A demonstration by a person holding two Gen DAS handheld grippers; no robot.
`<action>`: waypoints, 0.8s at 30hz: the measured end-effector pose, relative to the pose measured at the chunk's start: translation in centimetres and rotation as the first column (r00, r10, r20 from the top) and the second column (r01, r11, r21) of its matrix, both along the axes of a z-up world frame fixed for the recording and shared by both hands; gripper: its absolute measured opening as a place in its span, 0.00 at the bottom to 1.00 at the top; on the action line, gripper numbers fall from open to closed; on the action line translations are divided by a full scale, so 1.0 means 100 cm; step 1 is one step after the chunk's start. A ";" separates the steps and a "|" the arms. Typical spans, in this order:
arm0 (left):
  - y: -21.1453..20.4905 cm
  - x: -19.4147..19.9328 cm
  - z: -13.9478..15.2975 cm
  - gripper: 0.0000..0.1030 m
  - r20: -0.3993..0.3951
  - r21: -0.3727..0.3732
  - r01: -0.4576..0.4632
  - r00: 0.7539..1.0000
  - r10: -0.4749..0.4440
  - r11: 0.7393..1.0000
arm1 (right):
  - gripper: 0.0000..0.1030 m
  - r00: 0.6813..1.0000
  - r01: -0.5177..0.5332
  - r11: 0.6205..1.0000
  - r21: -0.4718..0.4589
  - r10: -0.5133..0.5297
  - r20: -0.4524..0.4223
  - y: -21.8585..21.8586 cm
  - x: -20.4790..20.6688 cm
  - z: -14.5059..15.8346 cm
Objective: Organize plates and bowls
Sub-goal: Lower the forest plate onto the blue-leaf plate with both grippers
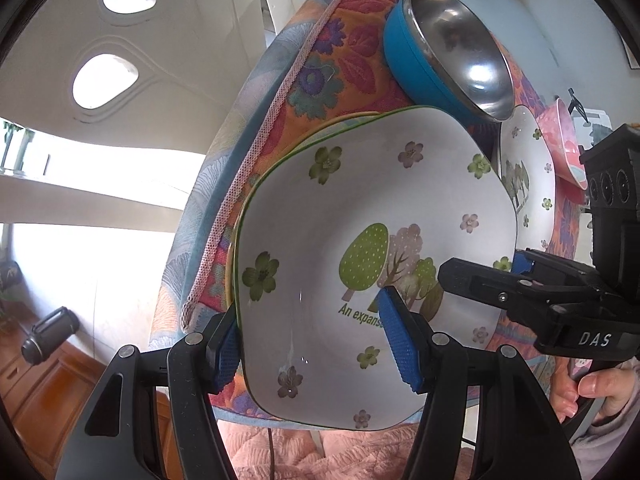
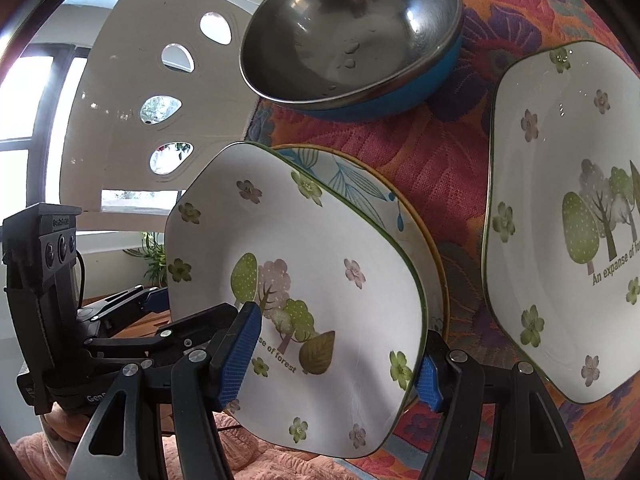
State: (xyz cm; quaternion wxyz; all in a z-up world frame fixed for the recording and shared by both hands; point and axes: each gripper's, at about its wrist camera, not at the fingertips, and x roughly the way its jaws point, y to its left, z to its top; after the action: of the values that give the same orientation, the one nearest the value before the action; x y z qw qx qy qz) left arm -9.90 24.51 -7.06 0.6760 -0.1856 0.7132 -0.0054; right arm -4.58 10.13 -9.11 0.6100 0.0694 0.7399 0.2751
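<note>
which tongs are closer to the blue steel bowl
Hard to call; the right looks slightly closer. The right tongs straddle the near rim of the tree plate, below the blue steel bowl. The left tongs straddle that plate's other rim.

Glossy crockery on woven cloth

The tree-printed plate (image 1: 360, 208) looks like smooth, glazed ceramic with bright glints; the bowl (image 2: 352, 24) has a brushed, shiny metal inside and a smooth blue plastic-looking shell. The flowered cloth (image 2: 436, 168) on the tabletop is coarse and matt. The fingers (image 2: 240, 356) carry ribbed blue rubbery pads on matt black plastic.
</note>
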 end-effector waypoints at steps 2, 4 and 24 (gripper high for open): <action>0.003 0.000 0.000 0.58 -0.008 -0.007 -0.011 1.000 0.011 1.000 | 0.65 1.000 0.007 1.000 -0.009 -0.007 -0.014 0.000 -0.001 -0.003; 0.005 0.001 0.001 0.58 -0.010 -0.008 -0.016 1.000 0.016 1.000 | 0.65 1.000 0.020 1.000 -0.001 -0.020 -0.021 -0.002 -0.001 -0.005; 0.014 0.001 0.007 0.58 -0.015 0.000 -0.072 0.997 0.072 0.997 | 0.65 0.998 0.055 0.997 -0.047 -0.057 -0.028 -0.001 0.006 -0.003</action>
State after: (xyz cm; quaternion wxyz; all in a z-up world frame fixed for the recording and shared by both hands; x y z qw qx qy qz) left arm -9.77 25.87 -6.38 0.6702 -0.2116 0.7111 0.0201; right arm -4.00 10.00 -9.37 0.6079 0.0801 0.7528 0.2396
